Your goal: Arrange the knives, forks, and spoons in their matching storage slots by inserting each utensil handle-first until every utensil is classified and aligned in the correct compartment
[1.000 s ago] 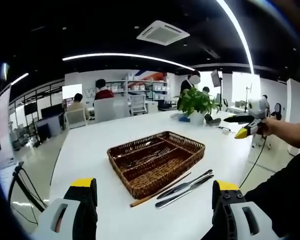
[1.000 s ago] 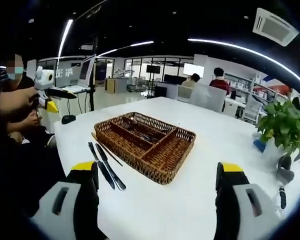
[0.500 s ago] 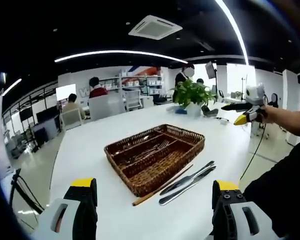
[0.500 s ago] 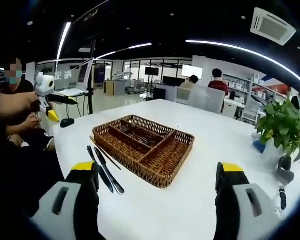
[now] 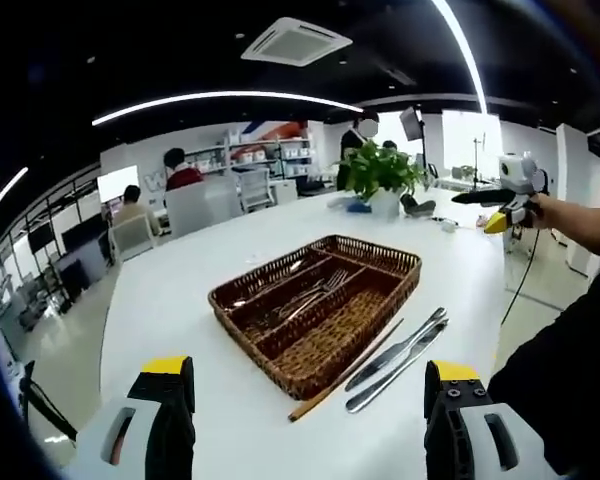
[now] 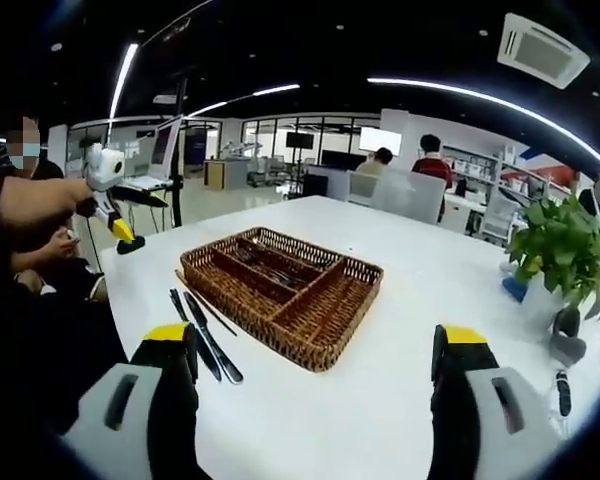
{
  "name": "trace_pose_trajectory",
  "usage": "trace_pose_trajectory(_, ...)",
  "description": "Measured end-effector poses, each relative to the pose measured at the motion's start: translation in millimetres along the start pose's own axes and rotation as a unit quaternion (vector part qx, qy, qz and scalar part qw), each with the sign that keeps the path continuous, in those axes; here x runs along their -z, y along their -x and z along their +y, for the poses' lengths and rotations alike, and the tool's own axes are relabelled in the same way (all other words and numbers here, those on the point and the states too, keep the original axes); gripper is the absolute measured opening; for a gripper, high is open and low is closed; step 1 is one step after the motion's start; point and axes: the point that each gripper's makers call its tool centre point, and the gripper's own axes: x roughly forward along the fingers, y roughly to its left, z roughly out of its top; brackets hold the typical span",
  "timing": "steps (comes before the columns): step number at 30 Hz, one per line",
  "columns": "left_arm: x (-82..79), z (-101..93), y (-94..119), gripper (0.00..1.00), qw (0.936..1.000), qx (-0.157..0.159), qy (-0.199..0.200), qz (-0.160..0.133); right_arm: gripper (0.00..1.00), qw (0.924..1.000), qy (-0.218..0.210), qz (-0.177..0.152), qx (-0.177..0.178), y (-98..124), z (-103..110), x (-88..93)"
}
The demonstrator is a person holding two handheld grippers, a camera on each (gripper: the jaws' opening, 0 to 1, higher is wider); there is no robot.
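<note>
1. In the left gripper view, the left hand-held gripper point(image 5: 305, 425) has its jaws wide apart with nothing between them, raised over the near edge of the white table point(image 5: 180, 300).
2. The wicker tray point(image 5: 375, 325) lies on the table at about 12 o'clock from that gripper, well apart from it, divided into long compartments.
3. Forks point(image 5: 315, 293) lie in a middle compartment, tines toward 1 o'clock; whatever else lies in the tray is too small to make out.
4. A wooden chopstick point(image 5: 345, 370) lies on the table just beside the tray's near right wall, running from 7 to 1 o'clock.
5. Two knives point(image 5: 395, 350) lie side by side just right of the chopstick, parallel to it, at about 1 o'clock from the left gripper.
6. At 2 o'clock, far right, the right hand-held gripper point(image 5: 500, 215) is held in the air by a hand beyond the table edge; I cannot tell from this view how its jaws stand.
7. A potted plant point(image 5: 378, 175) stands on the far side of the table.
8. In the right gripper view, the right hand-held gripper point(image 6: 315, 420) has its jaws spread wide and empty, with the tray point(image 6: 325, 340) at 12 o'clock, well apart.
9. There the knives point(image 6: 205, 330) lie at 10 o'clock, just left of the tray; their handle ends are hidden behind the left jaw.
10. The tray's contents are dark and indistinct in this view.
</note>
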Motion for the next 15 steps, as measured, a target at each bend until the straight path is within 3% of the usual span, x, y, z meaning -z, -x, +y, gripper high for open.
trace_pose_trajectory(4, 24.4, 1.7, -10.5, 0.94, 0.999, 0.013, -0.006, 0.043, 0.99, 1.0, -0.003, 0.002, 0.0, -0.3, 0.8, 3.7)
trace_pose_trajectory(7, 29.8, 2.7, -18.2, 0.93, 0.9986, 0.02, -0.007, 0.049, 0.99, 1.0, -0.005, 0.005, -0.001, 0.1, 1.7, 6.3)
trace_pose_trajectory(15, 61.6, 11.3, -49.7, 0.73, 0.9951, 0.041, 0.01, 0.09, 0.99, 0.9999, -0.01, 0.012, 0.004, 2.8, -0.6, 15.4)
